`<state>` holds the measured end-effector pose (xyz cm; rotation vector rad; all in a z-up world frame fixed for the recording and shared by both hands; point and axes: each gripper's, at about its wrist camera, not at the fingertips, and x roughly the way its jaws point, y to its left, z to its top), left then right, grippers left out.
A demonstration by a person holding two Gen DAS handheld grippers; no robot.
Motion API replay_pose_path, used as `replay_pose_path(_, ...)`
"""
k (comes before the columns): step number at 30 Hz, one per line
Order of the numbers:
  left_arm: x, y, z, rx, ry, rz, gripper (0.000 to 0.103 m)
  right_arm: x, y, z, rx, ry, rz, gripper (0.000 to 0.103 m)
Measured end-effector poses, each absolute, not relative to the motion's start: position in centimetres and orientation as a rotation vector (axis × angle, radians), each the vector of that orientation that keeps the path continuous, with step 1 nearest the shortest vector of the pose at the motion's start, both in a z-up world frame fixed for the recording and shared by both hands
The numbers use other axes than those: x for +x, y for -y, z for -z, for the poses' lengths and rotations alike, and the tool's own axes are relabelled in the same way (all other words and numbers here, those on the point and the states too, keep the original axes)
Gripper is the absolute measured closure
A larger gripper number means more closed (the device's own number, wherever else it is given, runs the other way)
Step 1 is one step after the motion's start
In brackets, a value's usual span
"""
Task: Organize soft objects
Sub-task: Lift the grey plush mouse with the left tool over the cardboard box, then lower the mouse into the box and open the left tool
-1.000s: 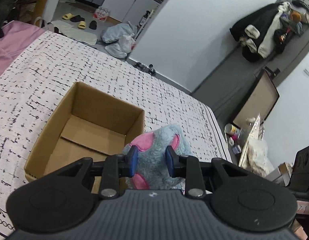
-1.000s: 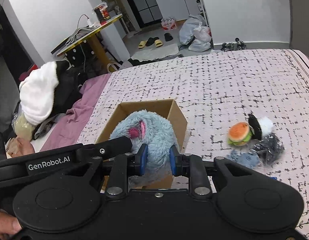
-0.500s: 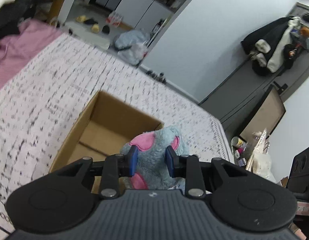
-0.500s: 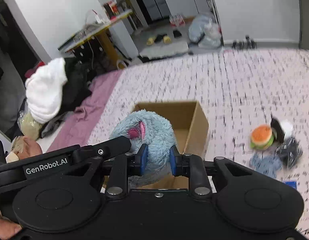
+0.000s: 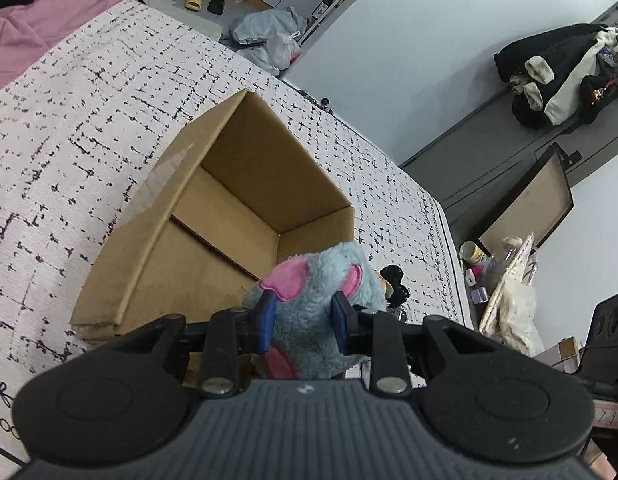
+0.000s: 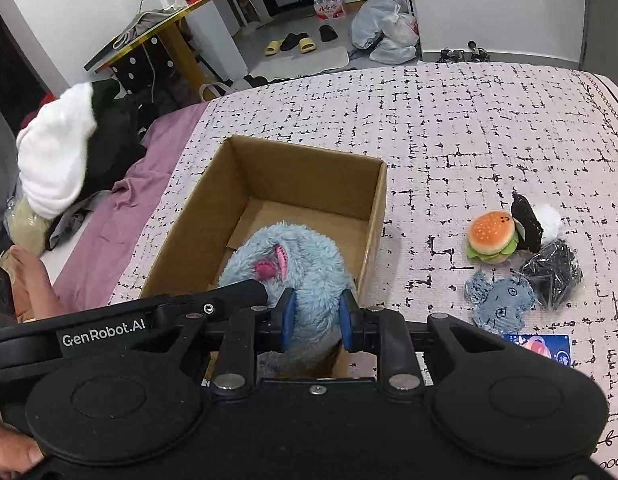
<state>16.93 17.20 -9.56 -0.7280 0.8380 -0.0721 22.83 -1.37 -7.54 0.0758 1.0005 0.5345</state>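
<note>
I have both tools clamped on one item: the fluffy pale-blue plush toy with pink ears. The right gripper pinches its fur at lower centre of the right wrist view, jaws narrow. The left gripper squeezes the same toy at lower centre of its own view, pads sunk into the pile.

The toy hangs over the near end of the open brown cardboard box, which sits on the white black-flecked bedspread. Its head is below the rim line in the right wrist view; whether it touches the box floor I cannot tell.

Risks, in my judgement:
- The right-hand box wall stands just beside the right gripper; a lower descent could knock or drag the light box across the cover.
- Releasing one tool first could let the toy swing and drape over the rim.
- Long fur may snag on the pads at release.

The small burger-shaped plush, the flat blue knitted toy and the black bagged item lie at right of frame, unboxed.
</note>
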Motion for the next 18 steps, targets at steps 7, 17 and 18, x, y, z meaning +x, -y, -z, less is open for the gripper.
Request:
replay_pose_path(7,17.2,-18.1,11.6,-0.843,-0.877,0.077,0.075,22.6,0.5,6.7,0.033,-0.988,-0.55,0.076)
replay_pose_path(17,17.8,-16.6,12.1,-0.85,-0.915,0.112,0.074,22.8,1.9,6.4,0.004,-0.994,-0.526,0.072)
replay_pose_path(18,17.8,-16.5,12.1,-0.841,-0.92,0.106,0.074,22.8,1.9,6.5,0.006,-1.0,-0.527,0.072)
